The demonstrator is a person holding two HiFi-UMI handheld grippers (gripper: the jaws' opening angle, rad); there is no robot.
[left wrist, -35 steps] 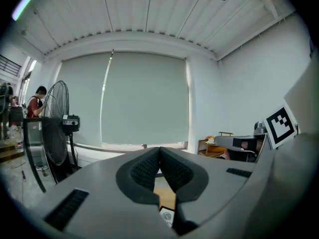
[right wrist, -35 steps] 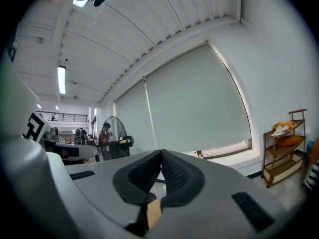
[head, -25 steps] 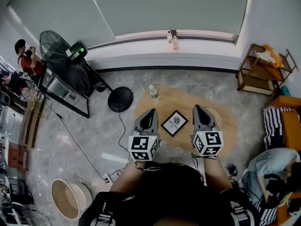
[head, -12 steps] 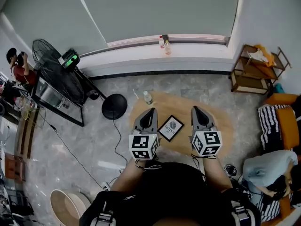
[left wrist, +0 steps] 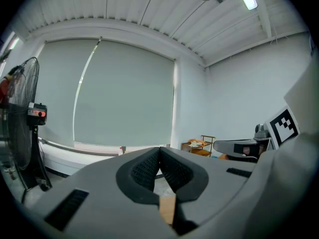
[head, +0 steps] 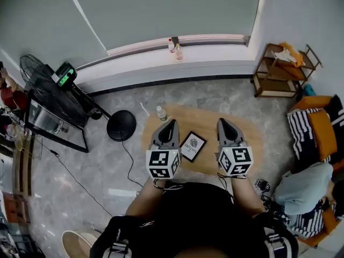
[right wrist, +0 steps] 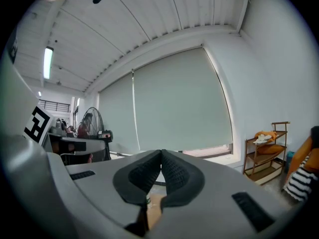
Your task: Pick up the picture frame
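Black-edged, the picture frame lay on the wooden counter between my left gripper and right gripper, both jaws pressed together, empty.

Black picture frame lies flat, askew, on the table.

A low, oval wooden table stood on the grey marbled floor. A black picture frame lay flat on its top. A small plastic bottle stood upright beyond the frame, to its left.
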